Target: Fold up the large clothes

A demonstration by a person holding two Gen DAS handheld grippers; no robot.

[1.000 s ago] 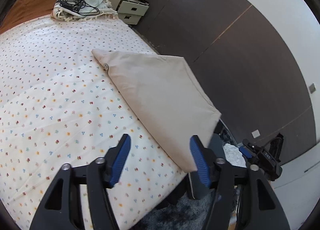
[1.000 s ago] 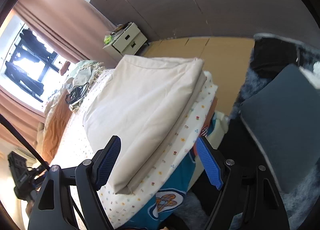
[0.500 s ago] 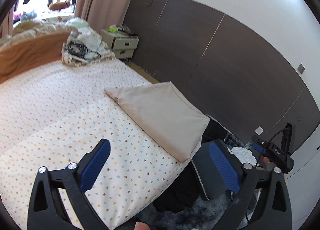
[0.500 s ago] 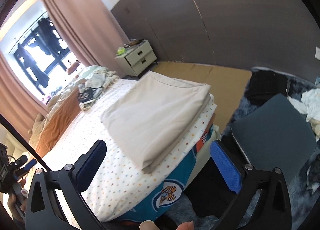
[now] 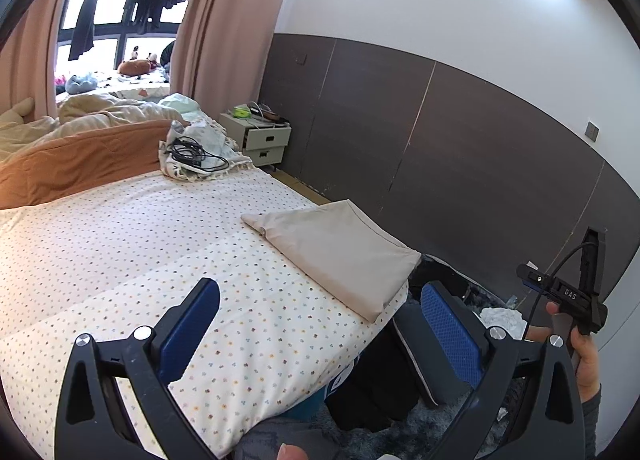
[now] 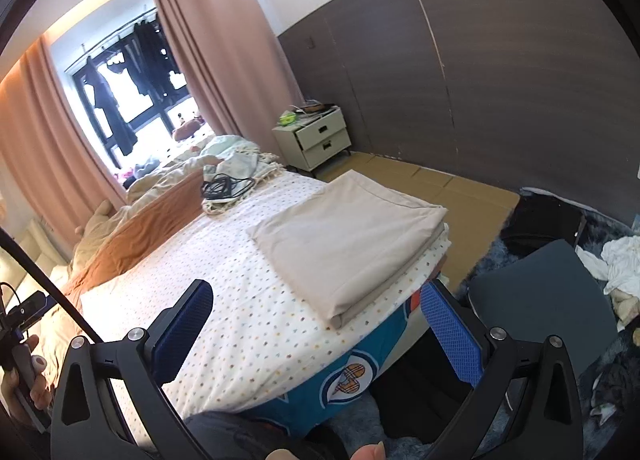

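A beige folded cloth (image 5: 340, 250) lies flat on the near right corner of the bed with the dotted sheet (image 5: 120, 244). It also shows in the right wrist view (image 6: 348, 240) as a neat stacked rectangle. My left gripper (image 5: 320, 336) is open and empty, held back from the bed above its front edge. My right gripper (image 6: 316, 336) is open and empty, also back from the bed corner. Neither touches the cloth.
An orange blanket (image 5: 76, 160) and a bundle with black cables (image 5: 192, 156) lie at the bed's far end. A nightstand (image 5: 260, 136) stands by the dark wall panels. A dark grey cushion (image 6: 548, 292), black items and white cloth (image 6: 616, 260) lie on the floor rug.
Both grippers have pulled back and up from the folded cloth and opened wider. The cloth stays folded on the bed corner.
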